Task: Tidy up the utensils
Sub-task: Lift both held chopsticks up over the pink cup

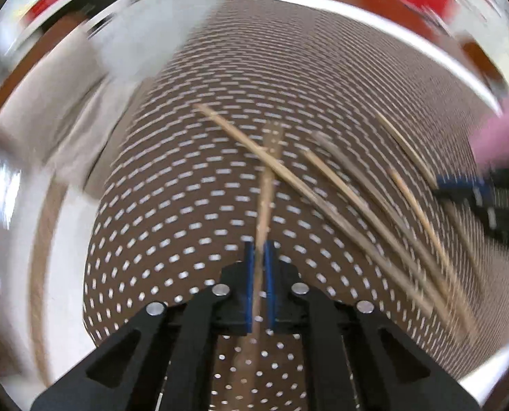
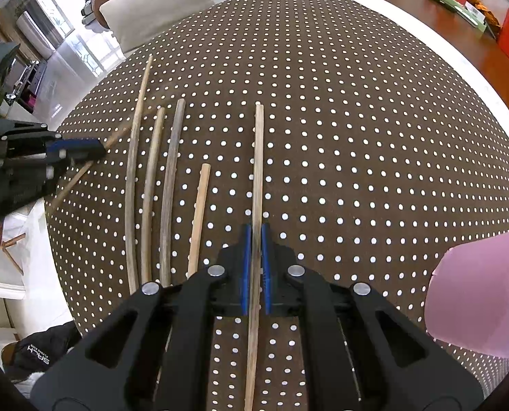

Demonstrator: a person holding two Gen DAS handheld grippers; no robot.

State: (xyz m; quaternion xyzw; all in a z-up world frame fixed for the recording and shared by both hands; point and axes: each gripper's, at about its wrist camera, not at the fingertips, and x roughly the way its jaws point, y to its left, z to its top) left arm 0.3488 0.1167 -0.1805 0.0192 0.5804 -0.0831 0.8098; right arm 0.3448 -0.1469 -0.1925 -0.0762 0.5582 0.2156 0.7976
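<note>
A: Far left in the right wrist view, how is the left gripper [image 2: 83, 152] posed?

B: It reaches in from the edge, tilted down at the dotted cloth [image 2: 357, 137], blue pads clenched on a slanting chopstick [image 2: 71, 185].

A: Then?

B: Three long chopsticks [image 2: 151, 178] lie side by side, a shorter stick [image 2: 199, 215] just right of them.

A: The right gripper [image 2: 254, 260]?

B: Pointing steeply down, jaws pinched on a pale chopstick [image 2: 258, 157] lying lengthwise on the cloth. A pink sheet [image 2: 477, 298] sits far right.

left claw [image 1: 259, 263] pinched closed, tilted down | right claw [image 2: 254, 239] pinched closed, tilted down
</note>
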